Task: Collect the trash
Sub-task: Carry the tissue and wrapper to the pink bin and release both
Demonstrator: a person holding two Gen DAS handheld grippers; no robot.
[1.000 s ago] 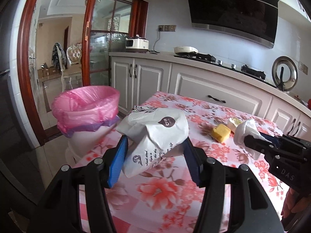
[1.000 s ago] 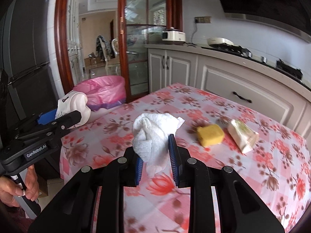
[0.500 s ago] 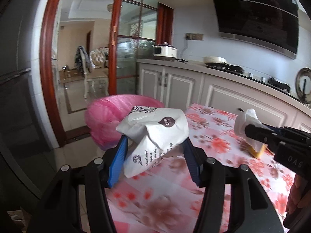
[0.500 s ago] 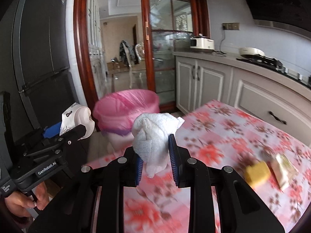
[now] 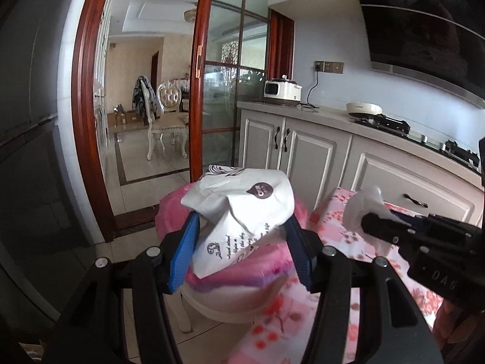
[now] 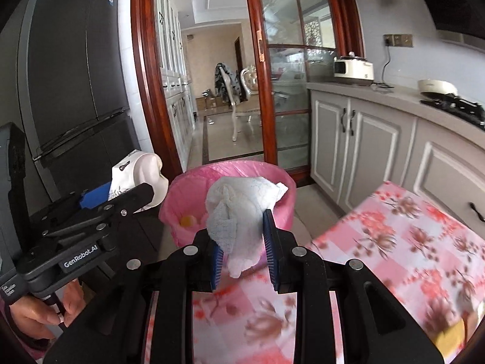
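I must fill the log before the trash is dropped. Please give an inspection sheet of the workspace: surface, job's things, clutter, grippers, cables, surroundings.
Surface: table with pink floral cloth, blurred.
Job's things: crumpled white printed bag in the left gripper; white crumpled tissue in the right gripper; bin with pink liner ahead of both, a small orange item inside.
Clutter: yellow block at the table's near corner, blurred.
Grippers: left gripper jaws clamp the bag; right gripper jaws clamp the tissue.
Cables: black cord from wall socket to the white cooker.
Surroundings: grey cabinets, stove, glass sliding door, dark fridge.
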